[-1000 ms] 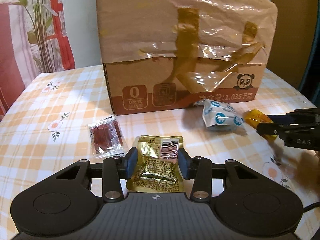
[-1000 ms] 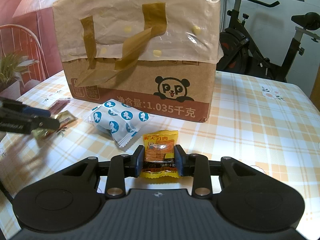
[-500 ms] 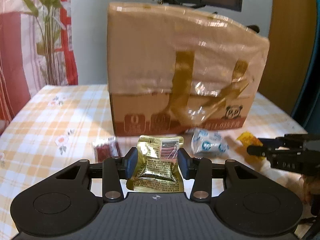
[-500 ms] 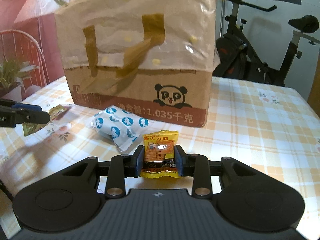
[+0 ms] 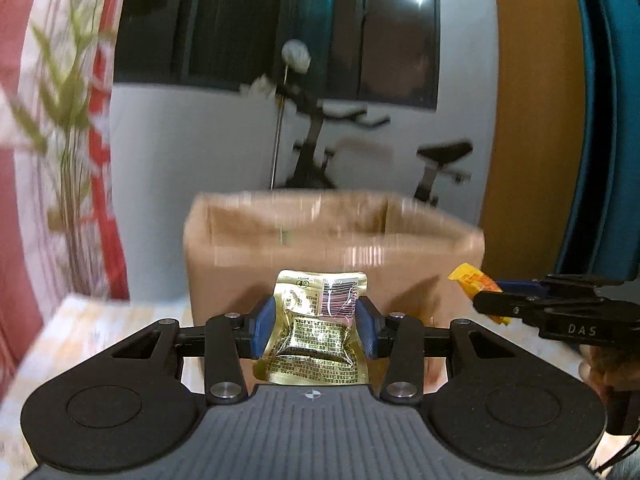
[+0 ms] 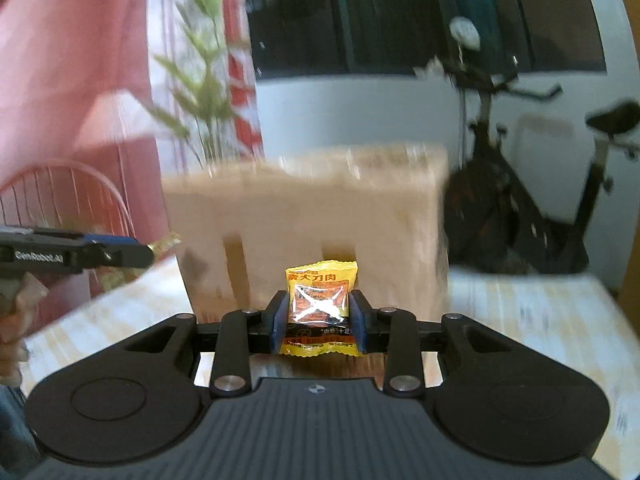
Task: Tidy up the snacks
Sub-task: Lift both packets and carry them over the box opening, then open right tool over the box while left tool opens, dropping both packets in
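Left tool [image 5: 316,330]: blue pads clenched on a gold foil packet [image 5: 316,332], one pad at each side edge. Packet upright, barcode label at upper right, held clear of the worktop [image 5: 100,332].

Right tool [image 6: 319,322]: pads clamped on a small yellow-orange packet [image 6: 320,308], upright, printed face toward the camera, top edge standing above the pads. In the left wrist view the same tool [image 5: 496,300] enters from the right edge with a corner of the yellow-orange packet [image 5: 470,276] poking out ahead of its tips. In the right wrist view the left tool [image 6: 140,254] enters from the left edge, a sliver of gold packet [image 6: 164,244] showing at its tip.

Beyond both tools: cardboard box [image 5: 332,248] on the worktop, top open, inner walls visible from the left wrist; heavily motion-blurred in both views. Both packets sit in front of the box, not inside it.

Background: exercise bike [image 6: 520,200] behind the box, green plant [image 6: 204,92] by a red-and-white curtain, dark window above.
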`<state>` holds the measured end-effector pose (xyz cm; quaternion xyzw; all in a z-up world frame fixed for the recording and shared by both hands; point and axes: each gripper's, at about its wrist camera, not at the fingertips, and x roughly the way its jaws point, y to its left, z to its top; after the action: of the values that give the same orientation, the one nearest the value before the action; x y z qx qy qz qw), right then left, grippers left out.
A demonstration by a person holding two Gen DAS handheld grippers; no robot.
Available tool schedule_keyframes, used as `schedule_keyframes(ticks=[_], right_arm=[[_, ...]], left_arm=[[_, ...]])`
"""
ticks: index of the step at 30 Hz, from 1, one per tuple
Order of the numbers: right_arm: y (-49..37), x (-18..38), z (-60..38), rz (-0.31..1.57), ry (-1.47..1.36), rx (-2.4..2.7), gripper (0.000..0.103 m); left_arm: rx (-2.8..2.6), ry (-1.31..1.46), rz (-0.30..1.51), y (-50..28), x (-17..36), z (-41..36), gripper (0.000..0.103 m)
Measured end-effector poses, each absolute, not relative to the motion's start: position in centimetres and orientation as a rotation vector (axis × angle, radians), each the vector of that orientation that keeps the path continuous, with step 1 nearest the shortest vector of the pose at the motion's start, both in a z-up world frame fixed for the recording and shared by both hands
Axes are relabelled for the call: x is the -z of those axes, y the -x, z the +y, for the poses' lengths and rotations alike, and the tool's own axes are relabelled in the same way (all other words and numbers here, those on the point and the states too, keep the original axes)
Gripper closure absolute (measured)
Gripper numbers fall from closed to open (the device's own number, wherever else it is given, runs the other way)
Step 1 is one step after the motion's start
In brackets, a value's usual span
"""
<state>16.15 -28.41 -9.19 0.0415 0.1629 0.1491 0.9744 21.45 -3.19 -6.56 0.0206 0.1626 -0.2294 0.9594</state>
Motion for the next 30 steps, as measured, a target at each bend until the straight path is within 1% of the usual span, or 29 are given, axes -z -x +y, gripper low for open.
schedule_keyframes(ticks=[4,7,11,15,19,21,22,24,26,28,30], right_arm=[[-18.5,5.4,-28.3,0.252,-0.058,-0.332,0.069],[-21.2,3.4,-28.6,0.242,-0.075,-0.341,0.069],[-25.1,1.9,-29.1,0.269,-0.088,-0.318,0.069],[-28.7,2.1,-29.3,0.346,-0.069,-0.269,0.069],[-30.7,2.6,-29.1,0.418,-0.047,-0.206,0.069],[-30.9,3.0,-29.1,0.434,-0.051,-0.194,0.069],[-31.0,3.1,-29.2,0.44,-0.049,-0.187,0.069],[-31.0,3.3,-29.1,0.452,-0.046,-0.171,0.067],[-30.9,3.5,-29.1,0.457,-0.052,-0.163,0.066],[-30.4,3.4,-29.2,0.449,-0.053,-0.161,0.064],[-29.9,3.2,-29.2,0.433,-0.046,-0.164,0.058]], left_arm=[[0.456,-0.066,0.24,-24.1,3.3,-4.1,0.057],[0.457,-0.056,0.233,-26.8,2.0,-5.0,0.056],[0.423,-0.056,0.273,-30.3,2.0,-6.3,0.056],[0.384,-0.038,0.347,-33.5,3.2,-7.0,0.056],[0.361,-0.064,0.39,-34.4,4.1,-7.3,0.056],[0.361,-0.083,0.396,-34.6,4.2,-7.5,0.053],[0.363,-0.089,0.399,-34.8,4.1,-7.6,0.048],[0.368,-0.091,0.395,-34.4,4.1,-7.5,0.046],[0.377,-0.095,0.39,-33.7,4.2,-7.1,0.041],[0.374,-0.1,0.389,-33.4,4.2,-7.0,0.038],[0.376,-0.095,0.393,-33.0,4.2,-6.8,0.038]])
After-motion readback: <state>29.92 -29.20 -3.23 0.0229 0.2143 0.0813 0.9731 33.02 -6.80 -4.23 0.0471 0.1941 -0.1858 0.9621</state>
